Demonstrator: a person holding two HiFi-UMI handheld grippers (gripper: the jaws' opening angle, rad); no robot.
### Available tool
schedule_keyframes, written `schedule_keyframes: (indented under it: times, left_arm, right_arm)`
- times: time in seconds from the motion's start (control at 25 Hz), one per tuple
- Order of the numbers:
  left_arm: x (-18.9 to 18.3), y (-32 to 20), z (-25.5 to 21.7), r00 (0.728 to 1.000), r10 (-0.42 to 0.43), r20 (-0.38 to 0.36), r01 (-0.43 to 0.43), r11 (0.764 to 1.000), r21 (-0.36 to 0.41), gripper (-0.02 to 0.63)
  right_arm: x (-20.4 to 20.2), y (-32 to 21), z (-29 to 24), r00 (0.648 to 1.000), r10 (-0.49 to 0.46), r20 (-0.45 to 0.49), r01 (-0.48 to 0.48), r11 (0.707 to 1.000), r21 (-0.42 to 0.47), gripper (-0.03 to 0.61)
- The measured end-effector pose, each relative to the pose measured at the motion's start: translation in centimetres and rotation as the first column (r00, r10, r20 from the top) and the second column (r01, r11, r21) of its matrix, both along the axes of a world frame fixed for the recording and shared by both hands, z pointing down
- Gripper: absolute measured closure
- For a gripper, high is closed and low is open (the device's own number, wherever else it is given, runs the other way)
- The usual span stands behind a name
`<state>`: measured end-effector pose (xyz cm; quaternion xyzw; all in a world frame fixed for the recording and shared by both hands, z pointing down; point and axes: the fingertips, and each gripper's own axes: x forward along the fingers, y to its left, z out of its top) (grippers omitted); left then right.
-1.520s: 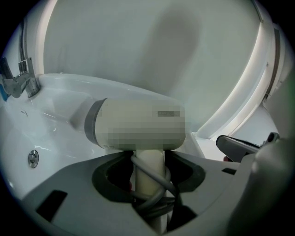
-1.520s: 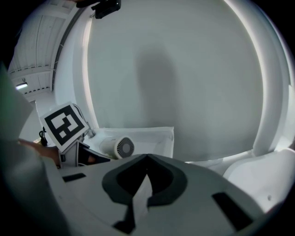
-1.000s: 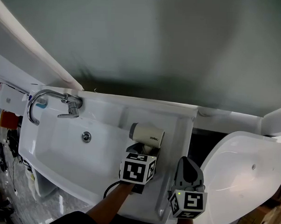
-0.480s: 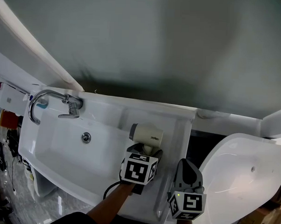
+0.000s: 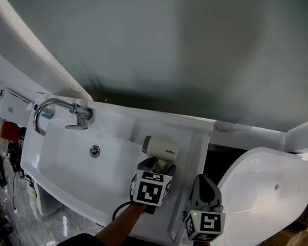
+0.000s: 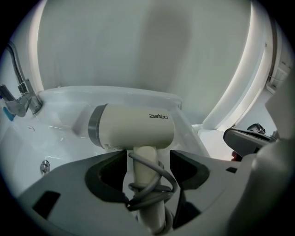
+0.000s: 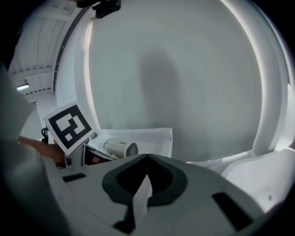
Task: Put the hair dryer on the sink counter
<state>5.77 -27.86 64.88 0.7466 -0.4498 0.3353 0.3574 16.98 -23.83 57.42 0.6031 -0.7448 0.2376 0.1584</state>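
Left gripper view shows the hair dryer [image 6: 133, 129] lying on the tabletop [image 6: 186, 131] beside the basin [image 6: 27, 147], its handle between the left gripper's [image 6: 148, 162] jaws, which have just been opening and stand apart, clear of it; the cord [image 6: 154, 186] coiled round the handle may snag a jaw and drag the dryer off.

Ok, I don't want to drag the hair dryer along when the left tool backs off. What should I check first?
1. Cream hair dryer lies on the white sink counter: ok.
2. Left tool lets go: ok; its jaws have just been opening, the handle between them untouched.
3. Grey cord wound round the handle clear of the jaws: cannot tell; a loop runs close to one.
4. Right tool out of the way: ok; shut, empty, off to the side.
5. Dryer steady unaided: cannot tell.
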Motion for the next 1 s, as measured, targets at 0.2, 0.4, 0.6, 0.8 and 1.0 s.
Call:
schedule_keyframes:
  times: [0.2,0.4,0.6,0.8,1.0]
  left_arm:
    - [-1.0,0.4,-1.6,0.999,-0.041,-0.034,0.042,0.999,0.026,0.324]
    - [-2.5,0.8,-5.2,0.99,-0.081,-0.114,0.093,0.99,0.102,0.332]
    - [-4.1,2.0,-8.6,0.99,-0.079,-0.118,0.101,0.976,0.191,0.373]
    - [-6.4,3.2,-11.8,0.98,-0.123,-0.158,0.162,0.95,0.266,0.506]
    - [-8.0,5.0,-15.0,0.976,-0.122,-0.18,0.177,0.926,0.334,0.595]
  right_arm:
    - [-0.1,0.0,-1.0,1.0,0.005,0.011,-0.006,1.0,0.027,0.558]
    - [-0.7,0.3,-3.0,1.0,-0.005,0.0,0.005,0.998,0.068,0.558]
    - [-1.4,1.3,-5.5,1.0,0.001,-0.003,0.0,0.994,0.113,0.558]
    - [-1.8,2.5,-8.1,1.0,0.018,0.003,-0.018,0.986,0.167,0.558]
    - [-2.2,4.3,-11.3,0.999,0.034,-0.018,-0.029,0.975,0.221,0.558]
